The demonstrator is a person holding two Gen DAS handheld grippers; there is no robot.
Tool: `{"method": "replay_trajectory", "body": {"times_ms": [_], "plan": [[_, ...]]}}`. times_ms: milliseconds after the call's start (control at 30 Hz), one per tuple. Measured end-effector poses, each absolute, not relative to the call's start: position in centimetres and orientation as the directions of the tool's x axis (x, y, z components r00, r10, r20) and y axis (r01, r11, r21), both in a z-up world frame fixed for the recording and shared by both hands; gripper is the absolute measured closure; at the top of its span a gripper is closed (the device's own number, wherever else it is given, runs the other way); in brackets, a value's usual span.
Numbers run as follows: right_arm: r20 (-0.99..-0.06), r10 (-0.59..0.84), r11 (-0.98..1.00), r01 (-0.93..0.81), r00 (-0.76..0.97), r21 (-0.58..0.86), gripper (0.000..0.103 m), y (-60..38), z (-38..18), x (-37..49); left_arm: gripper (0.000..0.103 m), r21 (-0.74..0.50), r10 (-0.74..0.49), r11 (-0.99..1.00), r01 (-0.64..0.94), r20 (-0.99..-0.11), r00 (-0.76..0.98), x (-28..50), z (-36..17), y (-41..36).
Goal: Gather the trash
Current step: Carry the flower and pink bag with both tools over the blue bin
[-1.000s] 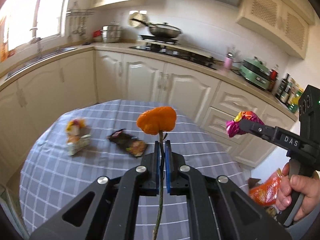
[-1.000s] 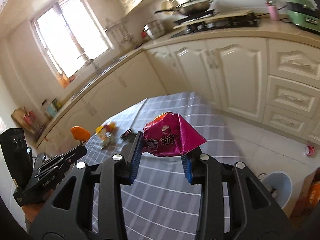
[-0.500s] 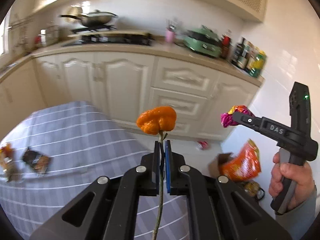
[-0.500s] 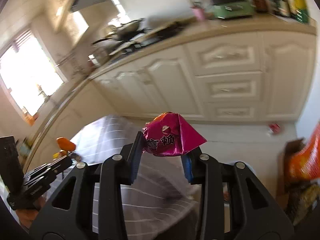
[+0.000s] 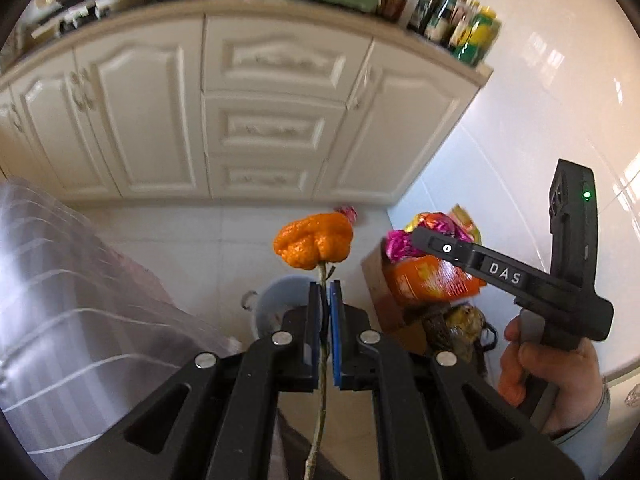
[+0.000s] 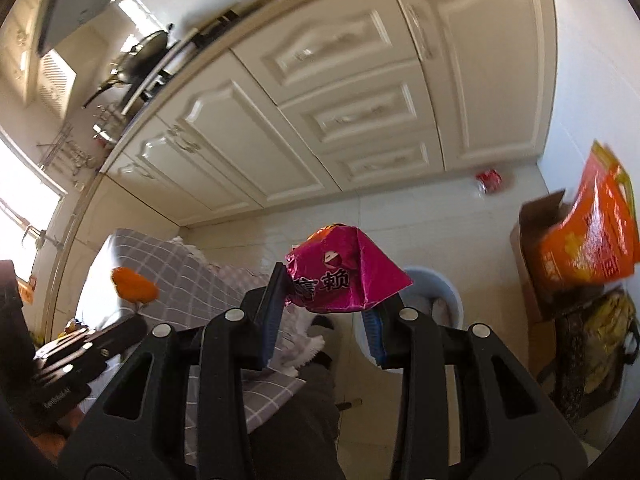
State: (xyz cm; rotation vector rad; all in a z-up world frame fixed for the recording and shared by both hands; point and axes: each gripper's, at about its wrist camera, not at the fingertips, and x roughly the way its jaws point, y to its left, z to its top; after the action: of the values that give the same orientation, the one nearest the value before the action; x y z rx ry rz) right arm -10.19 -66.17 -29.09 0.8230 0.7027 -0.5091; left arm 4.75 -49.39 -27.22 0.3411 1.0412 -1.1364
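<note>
My left gripper [image 5: 325, 292] is shut on the thin stem of a wrinkled orange fruit [image 5: 313, 241], which stands above the fingertips. Right below and beyond it on the floor is a pale blue bin [image 5: 276, 300]. My right gripper [image 6: 326, 296] is shut on a crumpled magenta snack wrapper [image 6: 344, 276]; the same bin [image 6: 440, 292] lies just behind it. In the left wrist view the right gripper [image 5: 404, 240] hangs at the right with the wrapper [image 5: 398, 242] at its tip, a hand on its handle. The left gripper with the orange fruit [image 6: 134, 286] shows at the left of the right wrist view.
The table with its grey checked cloth [image 5: 60, 300] is at the left. A cardboard box [image 5: 380, 292] with an orange bag [image 5: 428, 280] stands right of the bin, against the white wall. Cream cabinets [image 5: 264, 112] lie ahead. A small red wrapper [image 6: 489, 180] lies on the floor.
Both grippers swung away from the table toward the right and tipped down; the floor, bin and box came into view. Each keeps its hold unchanged.
</note>
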Motion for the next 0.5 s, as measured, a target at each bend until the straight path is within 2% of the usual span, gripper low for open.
{"method": "replay_trajectory", "body": {"times_ms": [267, 500], "plan": [[-0.778, -0.068, 0.511, 0.691, 0.625, 0.51, 0.068, -68.6, -33.8, -9.0, 0.099, -0.279, -0.455, 0.437, 0.855, -0.888, -0.057, 5.0, -33.3, -55.6], [-0.798, -0.031, 0.44, 0.725, 0.602, 0.53, 0.068, -70.3, -37.3, -8.6, 0.099, -0.322, -0.396, 0.464, 0.826, -0.909, -0.131, 6.2, -36.6, -58.5]]}}
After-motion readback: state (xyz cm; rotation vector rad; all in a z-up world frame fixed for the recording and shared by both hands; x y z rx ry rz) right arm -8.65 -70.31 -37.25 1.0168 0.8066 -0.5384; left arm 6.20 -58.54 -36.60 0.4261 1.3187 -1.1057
